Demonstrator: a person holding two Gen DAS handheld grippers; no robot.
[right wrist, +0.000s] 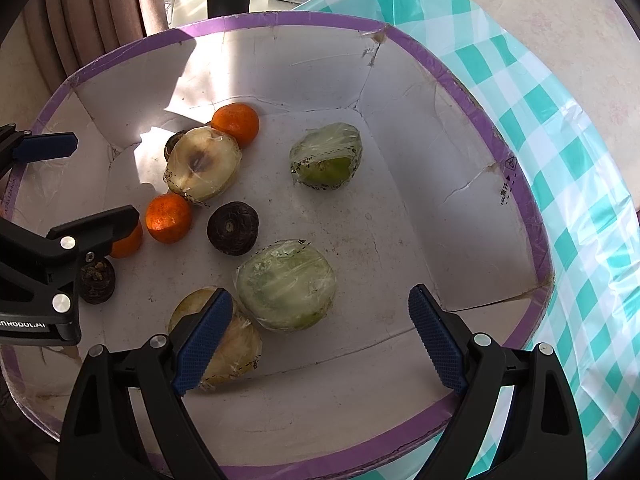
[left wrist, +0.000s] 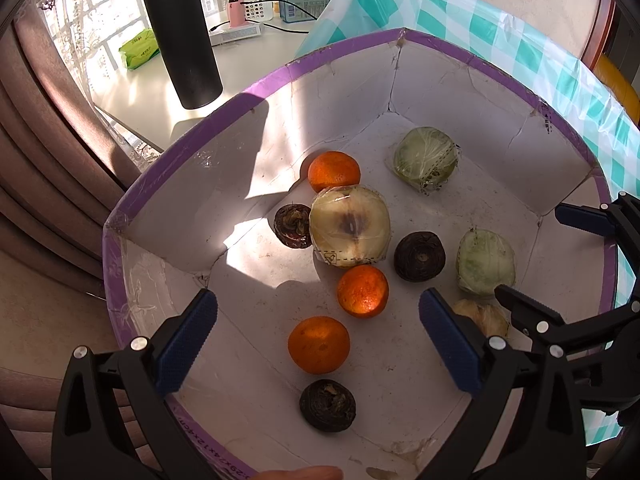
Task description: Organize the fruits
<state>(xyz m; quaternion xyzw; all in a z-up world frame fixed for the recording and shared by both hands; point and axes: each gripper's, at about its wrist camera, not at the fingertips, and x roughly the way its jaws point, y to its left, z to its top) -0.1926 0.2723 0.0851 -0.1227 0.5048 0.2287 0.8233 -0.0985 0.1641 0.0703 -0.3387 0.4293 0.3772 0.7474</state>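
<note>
In the left wrist view, the left hand-held gripper (left wrist: 318,342) is seen at the bottom of the frame with its jaws spread wide and nothing gripped; an orange (left wrist: 319,345) lies on the box floor between its blue pads (left wrist: 186,344), untouched. Below it a dark round fruit (left wrist: 328,405) is found. Toward the centre, a second orange (left wrist: 363,291) is set against a wrapped half fruit (left wrist: 351,226), with another dark fruit (left wrist: 419,256) to its right. A third orange (left wrist: 333,171) lies beyond. All fruits are contained in a white box with a purple rim (left wrist: 256,88). At the upper left, a black bottle (left wrist: 181,36) stands on the table (left wrist: 136,92).

In the right wrist view, the right hand-held gripper (right wrist: 320,338) is likewise held wide and empty, above a wrapped green fruit (right wrist: 286,284).
</note>
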